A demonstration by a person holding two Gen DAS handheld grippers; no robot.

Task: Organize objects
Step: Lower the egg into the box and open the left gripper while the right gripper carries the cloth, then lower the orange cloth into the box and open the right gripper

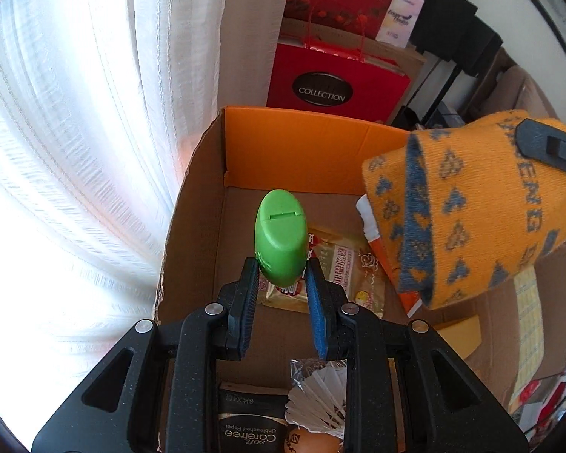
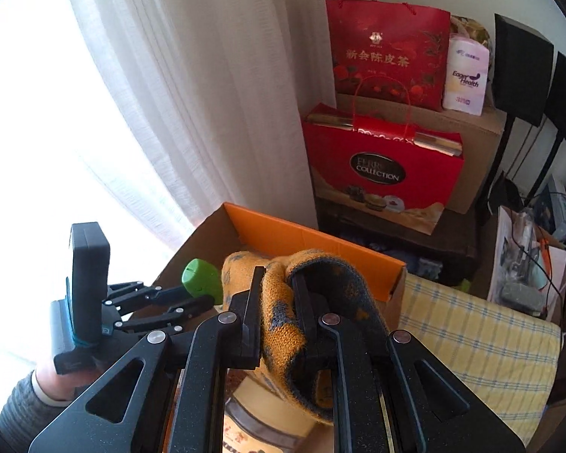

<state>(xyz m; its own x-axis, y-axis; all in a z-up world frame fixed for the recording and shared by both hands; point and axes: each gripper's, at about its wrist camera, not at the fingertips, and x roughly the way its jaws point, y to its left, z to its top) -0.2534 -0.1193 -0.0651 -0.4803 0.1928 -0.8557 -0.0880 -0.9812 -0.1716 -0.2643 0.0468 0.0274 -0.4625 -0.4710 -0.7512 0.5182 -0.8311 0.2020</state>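
Observation:
My left gripper [image 1: 282, 271] is shut on a green flip-cap bottle [image 1: 282, 236] and holds it above an open cardboard box [image 1: 192, 234] with orange flaps. The bottle also shows in the right wrist view [image 2: 202, 277], with the left gripper [image 2: 192, 300] behind it. My right gripper [image 2: 279, 279] is shut on an orange knitted sock with blue patterns [image 2: 283, 324], held over the box's right side. The sock fills the right of the left wrist view [image 1: 471, 211].
In the box lie a yellow snack packet [image 1: 343, 271], a black paper pack [image 1: 249, 426] and a foil-wrapped item [image 1: 320, 389]. Red gift bags [image 2: 381, 173] stand behind, by a white curtain [image 2: 192, 94]. A yellow checked cloth [image 2: 479, 339] lies to the right.

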